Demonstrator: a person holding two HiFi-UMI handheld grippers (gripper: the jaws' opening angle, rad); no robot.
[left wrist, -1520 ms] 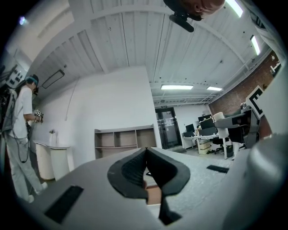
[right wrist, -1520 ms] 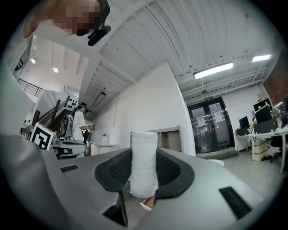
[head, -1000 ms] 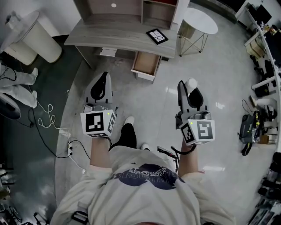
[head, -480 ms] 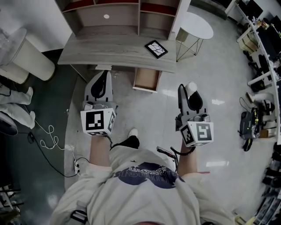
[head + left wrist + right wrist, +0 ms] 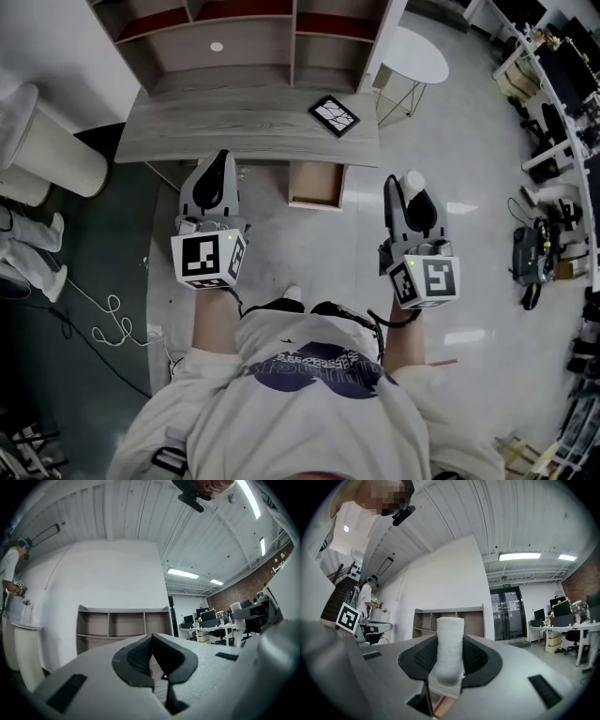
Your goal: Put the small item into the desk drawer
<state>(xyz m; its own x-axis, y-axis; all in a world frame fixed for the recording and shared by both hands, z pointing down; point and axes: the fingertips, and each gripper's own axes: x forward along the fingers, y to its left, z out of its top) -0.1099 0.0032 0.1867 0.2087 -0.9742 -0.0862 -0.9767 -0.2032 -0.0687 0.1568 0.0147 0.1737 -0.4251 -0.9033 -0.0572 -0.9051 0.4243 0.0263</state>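
Matt wood-grain desk (image 5: pixel 234 127) — fuzzy cloth roll (image 5: pixel 450 644)

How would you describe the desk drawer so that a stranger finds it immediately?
Find the grey wooden desk in front of the shelf unit. Under its front edge, right of the middle, the drawer stands pulled open. It is the only open box there, with a brownish inside.

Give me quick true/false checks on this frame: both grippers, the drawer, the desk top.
1. The right gripper is shut on a white roll. True.
2. The drawer under the desk is shut. False: it stands pulled open.
3. The left gripper is shut with nothing between its jaws. True.
4. The desk top is bare. False: a dark flat panel lies on it, towards the right in the head view.
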